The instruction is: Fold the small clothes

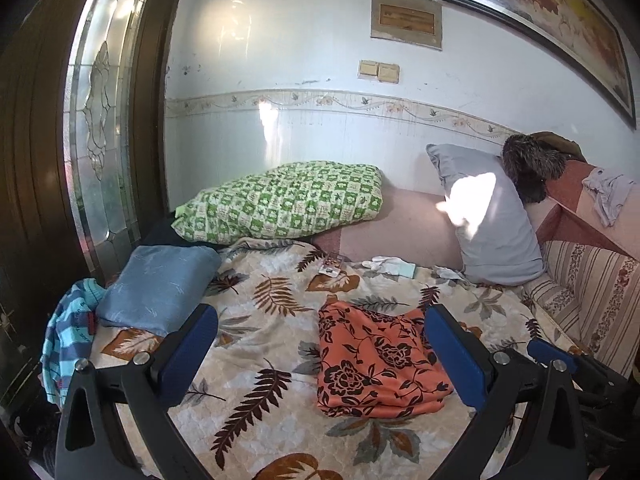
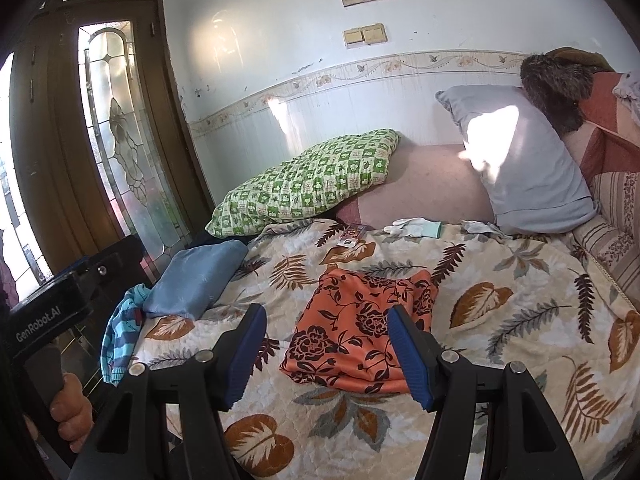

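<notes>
Left wrist view: left tongs [image 1: 320, 360] wide open, empty, above the orange floral garment [image 1: 376, 364] on the bed [image 1: 256, 364]. Right wrist view: right tongs [image 2: 328, 354] open, empty. Garment [image 2: 356, 332] looks light, limp; pinch 2 corners.

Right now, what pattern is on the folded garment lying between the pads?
Orange with black flowers, the folded garment; clearest in the right wrist view.
</notes>
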The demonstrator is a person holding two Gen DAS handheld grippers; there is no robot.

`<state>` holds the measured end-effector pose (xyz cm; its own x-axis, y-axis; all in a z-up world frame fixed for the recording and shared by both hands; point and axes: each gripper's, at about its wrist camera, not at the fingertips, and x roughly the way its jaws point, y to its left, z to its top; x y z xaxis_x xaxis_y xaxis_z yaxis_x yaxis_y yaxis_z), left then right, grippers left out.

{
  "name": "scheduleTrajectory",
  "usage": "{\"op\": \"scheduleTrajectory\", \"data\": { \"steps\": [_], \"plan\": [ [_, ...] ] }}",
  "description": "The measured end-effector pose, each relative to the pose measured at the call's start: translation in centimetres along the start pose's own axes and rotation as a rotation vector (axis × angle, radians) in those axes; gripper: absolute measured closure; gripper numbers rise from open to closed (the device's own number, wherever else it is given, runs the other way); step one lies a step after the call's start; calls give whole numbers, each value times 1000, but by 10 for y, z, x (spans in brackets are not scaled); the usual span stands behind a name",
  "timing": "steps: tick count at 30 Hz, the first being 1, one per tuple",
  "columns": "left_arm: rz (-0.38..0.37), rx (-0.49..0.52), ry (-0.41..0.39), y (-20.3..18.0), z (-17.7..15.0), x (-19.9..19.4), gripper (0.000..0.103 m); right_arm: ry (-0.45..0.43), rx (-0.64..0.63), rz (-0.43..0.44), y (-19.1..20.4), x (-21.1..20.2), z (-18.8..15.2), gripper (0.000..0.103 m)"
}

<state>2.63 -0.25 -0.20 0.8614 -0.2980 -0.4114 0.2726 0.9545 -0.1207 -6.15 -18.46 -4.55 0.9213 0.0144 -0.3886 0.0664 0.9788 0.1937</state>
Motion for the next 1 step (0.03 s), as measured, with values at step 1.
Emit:
{"op": "scheduleTrajectory", "data": {
  "steps": [1],
  "plan": [
    [-2, -24, 16, 7, 0, 10, 0, 3, 5, 4, -4, 3, 2, 36]
  ]
}}
